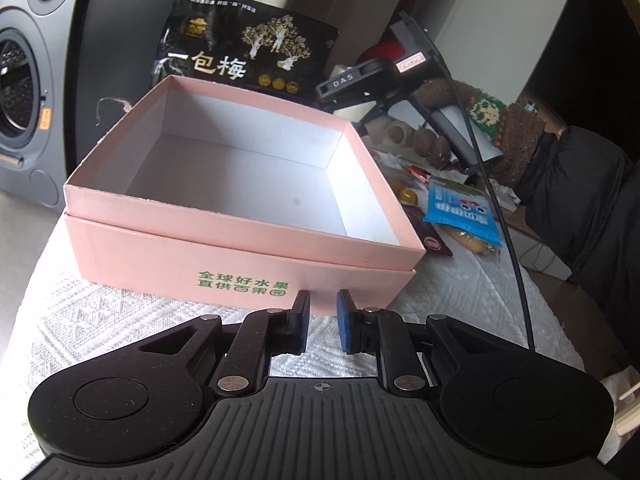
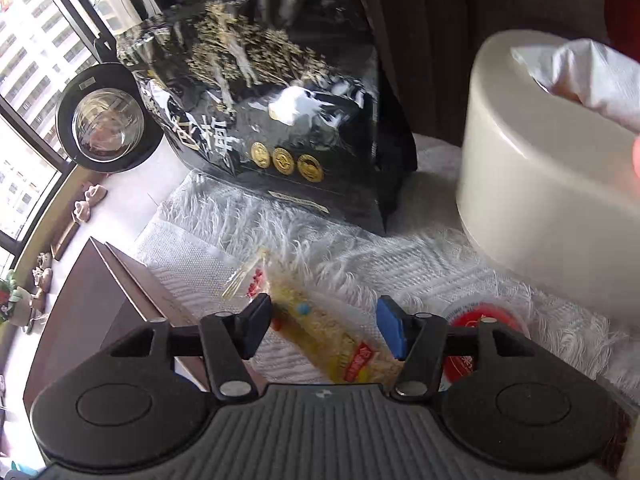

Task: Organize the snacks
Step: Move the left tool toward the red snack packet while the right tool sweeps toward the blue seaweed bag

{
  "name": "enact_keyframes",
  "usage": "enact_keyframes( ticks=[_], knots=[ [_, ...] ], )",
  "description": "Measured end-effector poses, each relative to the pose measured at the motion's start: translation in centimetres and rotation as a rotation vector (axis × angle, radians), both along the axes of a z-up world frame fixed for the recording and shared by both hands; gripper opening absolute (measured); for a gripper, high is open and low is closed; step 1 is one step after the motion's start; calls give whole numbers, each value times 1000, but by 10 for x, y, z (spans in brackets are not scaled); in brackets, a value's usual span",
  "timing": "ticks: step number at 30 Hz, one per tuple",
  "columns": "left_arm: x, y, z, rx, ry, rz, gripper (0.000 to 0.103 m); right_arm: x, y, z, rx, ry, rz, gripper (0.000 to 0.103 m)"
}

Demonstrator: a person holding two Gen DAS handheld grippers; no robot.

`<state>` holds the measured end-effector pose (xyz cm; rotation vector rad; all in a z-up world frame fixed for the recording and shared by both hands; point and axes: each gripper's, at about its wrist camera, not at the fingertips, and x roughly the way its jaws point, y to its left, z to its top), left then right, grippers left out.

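A: Status of sorting?
B: Barely begun, by appearance. Pink box (image 1: 240,184) open, interior bare, seated on the white cloth (image 1: 100,320). No snack inside yet.

A: Location of snacks?
B: Loose, outside the box. Blue packet (image 1: 460,208) and small yellow sweets (image 1: 406,194) just beside its right wall. Large black plum bag (image 2: 272,120) upright behind it. Clear noodle-type packet (image 2: 320,328) flat on the cloth, red-lidded cup (image 2: 484,318) near it.

A: Grippers?
B: Left gripper (image 1: 322,320) narrowed almost fully, nothing between the pads, just short of the box's front wall. Right gripper (image 2: 322,326) partly spread, straddling the clear packet; pads (image 2: 390,330) not seen pressing on it, so no grip yet.

A: Clearance?
B: Tight on the right: cream tissue holder (image 2: 540,184) close by, black bag directly ahead. Table edge and dark cabinet (image 2: 92,312) to the left. Box top unobstructed; fair room above for dropping items in.
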<state>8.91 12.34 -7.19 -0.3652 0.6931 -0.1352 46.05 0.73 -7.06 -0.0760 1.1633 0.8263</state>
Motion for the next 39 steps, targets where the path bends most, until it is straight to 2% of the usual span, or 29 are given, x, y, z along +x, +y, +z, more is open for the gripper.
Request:
enact_keyframes(
  ticks=[1,2,6,11,17,20,22,24,25,26,28,30,33,36,39],
  knots=[
    [1,-1,0,0,2,0,17,-2,-5,1,1,2,5,53],
    [1,-1,-1,1,5,0,17,-6,-10,3,-6,-2,16,42],
    [3,0,-2,-5,15,17,17,-22,-41,8,-53,-13,1,32],
    [6,-1,-4,-33,17,43,17,-51,-88,11,-59,14,-32,28],
    [26,-16,-3,13,3,2,17,-112,-124,4,21,86,-16,28],
    [43,-26,1,39,-18,-25,17,-145,-136,14,77,71,14,28],
    [52,-31,4,52,-28,-22,17,-160,-147,31,114,-1,-3,32],
    [54,-34,7,53,-31,-10,17,-175,-167,51,141,-122,-46,53],
    [53,-37,8,48,-34,-15,18,-183,-176,60,123,-205,-82,59],
    [52,-40,8,43,-32,-32,18,-194,-184,65,90,-284,-109,69],
    [51,-48,5,39,-8,-82,18,-214,-193,66,35,-377,-130,73],
    [53,-55,0,40,18,-99,18,-232,-202,58,30,-376,-146,73],
    [58,-56,-7,23,46,-67,18,-258,-205,38,97,-315,-147,73],
    [60,-51,-11,-54,74,-46,18,-282,-197,11,126,-260,-151,73],
    [62,-47,-17,-136,108,-63,18,-293,-190,-10,125,-242,-181,73]
  ],
)
